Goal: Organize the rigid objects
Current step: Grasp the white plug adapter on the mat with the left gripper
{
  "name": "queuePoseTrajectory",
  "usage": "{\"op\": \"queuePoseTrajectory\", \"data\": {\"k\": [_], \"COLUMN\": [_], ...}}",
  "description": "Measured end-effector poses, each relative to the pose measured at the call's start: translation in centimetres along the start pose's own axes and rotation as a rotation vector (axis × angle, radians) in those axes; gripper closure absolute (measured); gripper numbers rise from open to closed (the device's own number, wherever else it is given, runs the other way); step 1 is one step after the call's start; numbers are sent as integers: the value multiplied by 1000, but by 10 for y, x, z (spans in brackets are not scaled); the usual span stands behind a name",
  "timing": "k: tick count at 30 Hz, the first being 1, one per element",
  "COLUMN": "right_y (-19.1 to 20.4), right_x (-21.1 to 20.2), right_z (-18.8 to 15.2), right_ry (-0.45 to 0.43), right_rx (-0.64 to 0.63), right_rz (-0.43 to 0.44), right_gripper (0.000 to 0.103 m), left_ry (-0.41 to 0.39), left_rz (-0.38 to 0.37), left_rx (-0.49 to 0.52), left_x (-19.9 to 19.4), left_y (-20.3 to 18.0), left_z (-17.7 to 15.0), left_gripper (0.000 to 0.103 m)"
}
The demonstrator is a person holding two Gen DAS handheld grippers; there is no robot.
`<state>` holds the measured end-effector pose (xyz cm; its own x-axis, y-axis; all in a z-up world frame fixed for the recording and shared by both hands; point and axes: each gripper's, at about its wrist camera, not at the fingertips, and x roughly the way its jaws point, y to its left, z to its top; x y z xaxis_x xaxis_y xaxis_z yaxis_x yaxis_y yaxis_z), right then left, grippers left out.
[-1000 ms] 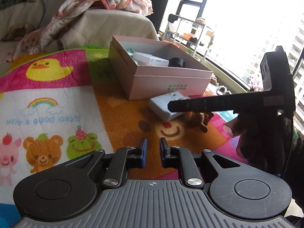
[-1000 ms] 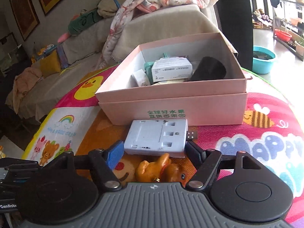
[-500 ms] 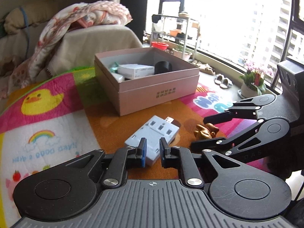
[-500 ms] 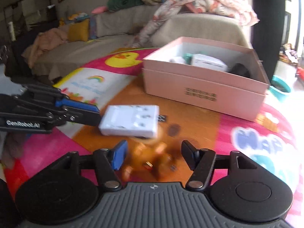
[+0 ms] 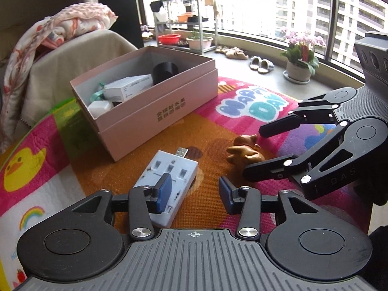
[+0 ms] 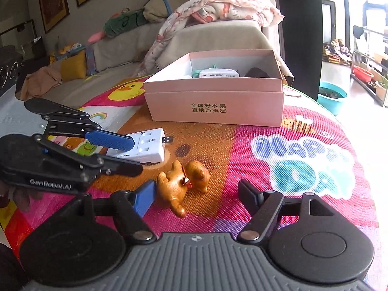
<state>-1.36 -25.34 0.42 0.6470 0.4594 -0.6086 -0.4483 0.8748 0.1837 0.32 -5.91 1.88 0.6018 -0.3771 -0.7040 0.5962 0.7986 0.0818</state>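
A white USB hub [image 5: 169,181] lies on the colourful play mat, just ahead of my open left gripper [image 5: 194,191]; its left finger overlaps the hub's edge. It also shows in the right wrist view [image 6: 143,148]. A brown dog figurine [image 6: 184,184] lies on its side between the fingers of my open right gripper [image 6: 196,194], near the blue left pad; it also shows in the left wrist view [image 5: 245,151]. An open pink box [image 5: 155,106] [image 6: 215,97] behind holds a white carton, a black cylinder and other small items.
The play mat [image 6: 303,160] covers the surface. A sofa with a blanket [image 6: 218,7] stands behind the box. A window, shelf rack [image 5: 186,19] and flower pot [image 5: 298,70] lie to the right. Each gripper shows in the other's view [image 5: 315,145] [image 6: 72,145].
My left gripper has opened and swung right toward the hub. My right gripper has pulled back from the hub and now frames the dog figurine.
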Motion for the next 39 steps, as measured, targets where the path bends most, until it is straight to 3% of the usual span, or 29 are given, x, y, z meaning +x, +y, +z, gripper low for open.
{"op": "queuePoseTrajectory", "data": {"k": [4,8,11,23,29,39], "right_y": [-2,-4,-4,-2,-2,1], "right_x": [0,-1,-1,0,0,2], "right_z": [0,-1,-1,-1,-1,-1], "right_ry": [-6,-10,-9,-6,-6,-1], "right_rx": [21,37,38,35,34,25], "right_rz": [3,11,13,15,16,19], "right_gripper": [28,28,27,24,23,20], "left_ry": [8,-9,-7,-25,11,1], "left_rz": [-9,60,64,49,92,50], "left_rx": [6,12,6,-95,-148,-183], "left_x": [0,-1,3,18,31,6], "left_y": [4,16,28,49,61,37], "left_z": [3,7,7,10,9,-15], "left_gripper": [52,52,49,45,48,50]}}
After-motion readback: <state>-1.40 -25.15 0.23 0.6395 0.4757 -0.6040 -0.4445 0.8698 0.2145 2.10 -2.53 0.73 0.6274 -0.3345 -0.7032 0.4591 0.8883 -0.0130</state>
